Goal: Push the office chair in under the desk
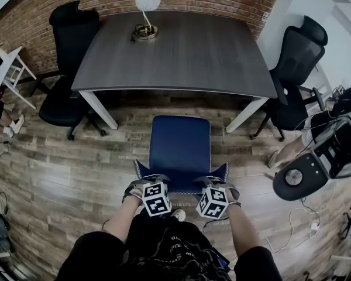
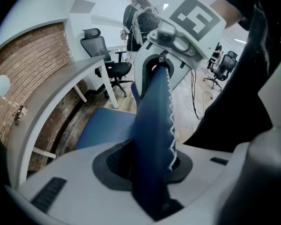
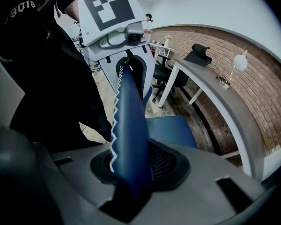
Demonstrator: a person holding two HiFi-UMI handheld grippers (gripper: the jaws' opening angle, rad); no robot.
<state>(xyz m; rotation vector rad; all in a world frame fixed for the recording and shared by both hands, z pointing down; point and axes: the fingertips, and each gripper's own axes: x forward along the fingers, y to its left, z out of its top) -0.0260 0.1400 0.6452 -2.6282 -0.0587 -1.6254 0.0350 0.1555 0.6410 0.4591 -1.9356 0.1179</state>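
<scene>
- Grip: the left gripper and right gripper each stand part-way closed, clamped on the top edge of the backrest, one near each corner; both gripper views show the blue padded edge pinched between the jaws
- Chair stands on the floor facing the desk, roughly centred on it; its seat front lies just short of the desk's near edge, so we judge it not yet under
- Step in hand, as we read it: the push forward, barely begun or about to begin
- We push with both hands evenly; more force on one side would likely swing the seat toward a leg
- We aim the seat between the left leg and the right leg; the gap looks ample, but we steer for the middle
- We drive level rather than downward, since a high push on the backrest may tip it instead of moving the chair; its base is hidden from us
- We hold both clamps firm, as smooth padding may slip
- We stop once the backrest nears the desk edge; the lamp sits well clear at the far side
</scene>
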